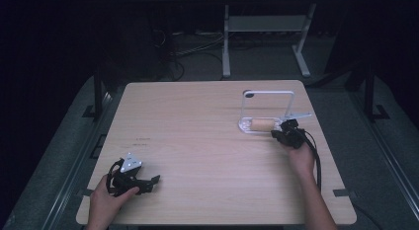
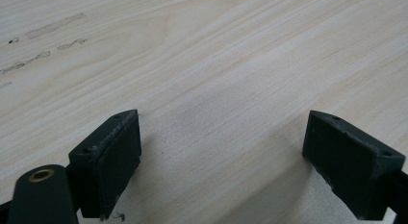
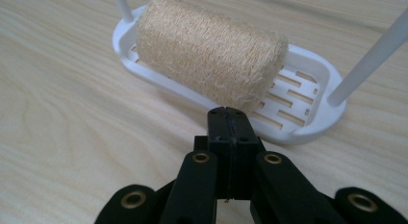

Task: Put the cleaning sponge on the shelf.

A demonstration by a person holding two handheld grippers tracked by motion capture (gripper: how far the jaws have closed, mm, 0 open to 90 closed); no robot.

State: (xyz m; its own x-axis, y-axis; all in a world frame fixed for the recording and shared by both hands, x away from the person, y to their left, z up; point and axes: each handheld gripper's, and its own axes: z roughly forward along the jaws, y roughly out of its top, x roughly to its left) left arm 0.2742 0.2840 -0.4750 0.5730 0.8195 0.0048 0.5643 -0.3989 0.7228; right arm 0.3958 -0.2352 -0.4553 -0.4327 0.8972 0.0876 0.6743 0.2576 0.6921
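A tan loofah roll (image 1: pixel 263 124) (image 3: pixel 208 52) lies on its side in a white slotted tray (image 1: pixel 245 126) (image 3: pixel 308 113) with a tall white hoop handle (image 1: pixel 269 93), at the table's right. My right gripper (image 1: pixel 282 133) (image 3: pixel 229 113) is shut with nothing between its jaws, its tips just short of the tray's near rim and the loofah's end. My left gripper (image 1: pixel 150 183) (image 2: pixel 221 152) rests low over the bare wood near the front left corner, open and holding nothing.
The light wooden table (image 1: pixel 197 141) has faint dark marks (image 1: pixel 142 141) (image 2: pixel 48 36) on its left half. A white-legged stand (image 1: pixel 264 37) and cables lie on the dark floor beyond the far edge.
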